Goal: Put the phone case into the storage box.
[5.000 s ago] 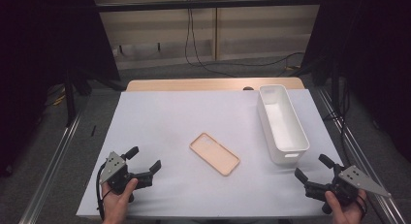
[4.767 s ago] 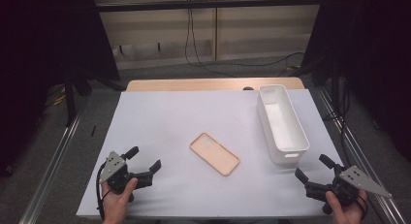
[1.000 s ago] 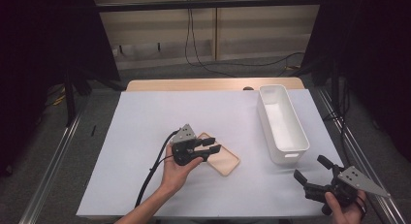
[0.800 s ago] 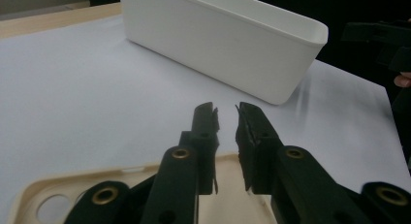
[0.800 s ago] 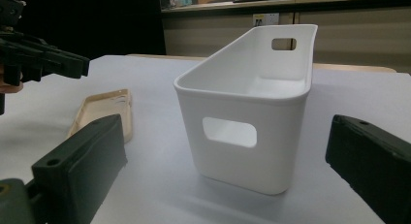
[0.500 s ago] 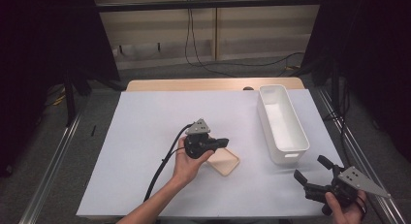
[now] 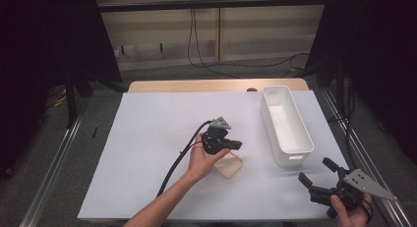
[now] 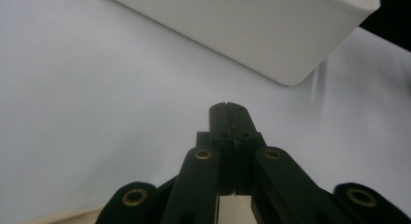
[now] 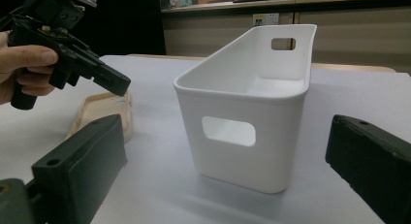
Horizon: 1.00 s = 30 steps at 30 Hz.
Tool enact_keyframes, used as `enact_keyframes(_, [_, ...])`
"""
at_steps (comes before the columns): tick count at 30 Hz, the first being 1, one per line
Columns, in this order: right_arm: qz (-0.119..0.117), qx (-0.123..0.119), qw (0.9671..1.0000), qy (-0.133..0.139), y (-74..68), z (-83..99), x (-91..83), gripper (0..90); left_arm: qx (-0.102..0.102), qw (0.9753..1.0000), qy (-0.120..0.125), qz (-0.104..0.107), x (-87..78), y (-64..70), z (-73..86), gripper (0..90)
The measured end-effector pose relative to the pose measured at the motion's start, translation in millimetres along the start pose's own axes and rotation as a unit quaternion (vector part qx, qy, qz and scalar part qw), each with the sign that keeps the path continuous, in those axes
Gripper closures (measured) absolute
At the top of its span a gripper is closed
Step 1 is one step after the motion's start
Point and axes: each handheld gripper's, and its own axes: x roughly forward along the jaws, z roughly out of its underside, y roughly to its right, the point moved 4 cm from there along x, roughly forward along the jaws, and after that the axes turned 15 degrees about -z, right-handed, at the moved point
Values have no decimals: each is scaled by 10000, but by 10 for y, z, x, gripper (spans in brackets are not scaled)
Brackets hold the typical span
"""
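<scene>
A tan, shallow phone-case-like tray (image 7: 231, 167) lies mid-table, tipped up at one edge as seen in the right gripper view (image 9: 104, 110). My left gripper (image 7: 236, 144) is over it with the jaws pressed together (image 8: 228, 107). A cream sliver of the tray (image 8: 72, 215) shows between and below them, so it appears shut on the tray's rim. The left gripper (image 9: 118, 86) also appears in the right gripper view, its tip at the tray's raised edge. My right gripper (image 7: 314, 170) rests open near the front right corner, jaws wide apart (image 9: 225, 132) and holding nothing.
A white handled bin (image 7: 290, 158) stands at the right, just beyond the right gripper (image 9: 242, 151) and ahead of the left gripper's jaws (image 8: 242, 30). A white sheet (image 7: 147, 138) covers the table. Metal rails run along both table sides.
My left gripper travelled from the front left corner to the tray, shut on its edge and shifted it slightly right and toward me. The right gripper stayed put.
</scene>
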Motion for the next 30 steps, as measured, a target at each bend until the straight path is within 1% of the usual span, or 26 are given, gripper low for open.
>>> enact_keyframes(3, [2,-1,10000,-1,1,0,1,6,1,9999,-162,11,70,26,-1,900])
enact_keyframes(5, [0,1,10000,-2,1,1,1,6,77,9997,-237,-23,112,43,10,900])
enact_keyframes(6, [0,-3,10000,-1,1,0,0,5,64,9996,-269,-4,130,53,21,900])
enact_keyframes(8, [1,2,10000,-5,1,2,-1,6,121,9993,-347,-51,167,64,43,900])
enact_keyframes(9, [-1,0,10000,-4,0,2,0,6,95,9992,-375,-52,185,70,53,900])
enact_keyframes(10, [-2,0,10000,-8,0,2,0,5,134,9989,-430,-90,199,67,64,900])
enact_keyframes(12, [-2,3,10000,-5,-1,3,2,5,87,9988,-473,-98,227,64,75,900])
enact_keyframes(16, [-2,-2,10000,-7,-2,3,3,5,73,9981,-598,-126,267,68,106,900])
enact_keyframes(19, [2,36,10000,7,-4,2,7,6,62,9978,-643,-113,290,86,118,900])
enact_keyframes(20, [-5,35,10000,5,-5,2,7,6,19,9980,-628,-106,301,93,122,900])
enact_keyframes(24, [-5,13,10000,-2,-3,3,3,5,55,9974,-700,-131,339,111,146,900])
enact_keyframes(25, [-7,10,10000,-5,-3,3,2,5,66,9973,-718,-107,347,116,153,900])
enact_keyframes(30, [-8,11,10000,-4,-3,4,0,6,27,9972,-733,-112,386,142,172,900])
